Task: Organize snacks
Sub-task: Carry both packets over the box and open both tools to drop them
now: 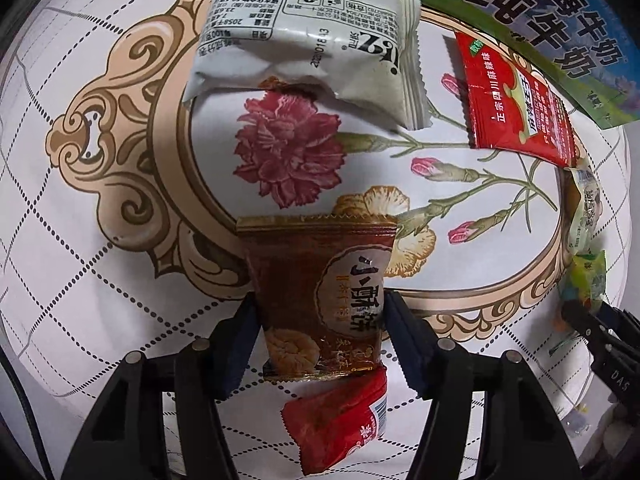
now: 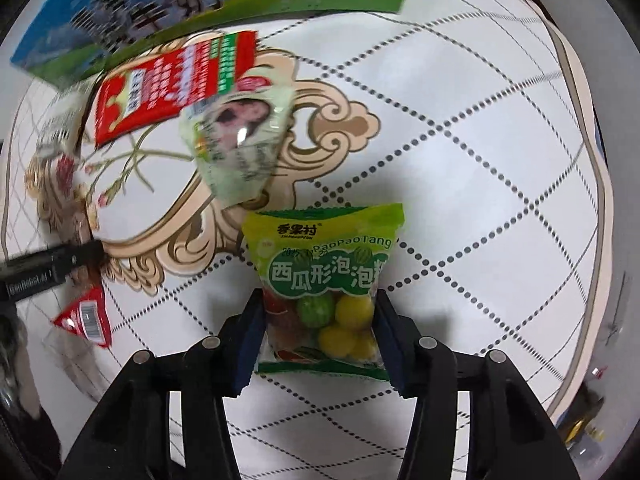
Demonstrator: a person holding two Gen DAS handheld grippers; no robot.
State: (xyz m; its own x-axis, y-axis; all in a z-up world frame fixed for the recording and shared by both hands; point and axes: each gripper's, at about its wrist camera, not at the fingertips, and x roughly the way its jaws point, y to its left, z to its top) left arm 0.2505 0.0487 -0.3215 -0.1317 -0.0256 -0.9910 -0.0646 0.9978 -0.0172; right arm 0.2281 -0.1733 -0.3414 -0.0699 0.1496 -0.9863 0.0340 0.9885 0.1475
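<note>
Snacks are the job here, and most lie loose on the flowered tablecloth (image 1: 100,264), so by my reckoning the tidying is barely begun. Biggest thing in sight is the milk carton (image 1: 532,12), lying along the far edge of the cloth; I would guess it is where the packets should end up, but nothing shows that for sure. Next in size, the white packet (image 1: 304,52) sits puffed up at the top of the oval flower frame, untouched. Just right of it, the flat red sachet (image 1: 516,96) lies with its far corner against the carton. A pale green packet (image 2: 236,136) rests beside that sachet, blurred in the right wrist view. Now the action: the left gripper (image 1: 320,332) points down with its pads pressed on both sides of the brown pastry packet (image 1: 320,296), which stands upright between them, so that one is held. Below it a small red packet (image 1: 340,420) waits on the cloth. Over on the plain quilted part, the right gripper (image 2: 320,332) is clamped on the green candy bag (image 2: 324,280), pads hard against both edges. Two in hand, then, and at least four pieces left to gather, as I judge it.
</note>
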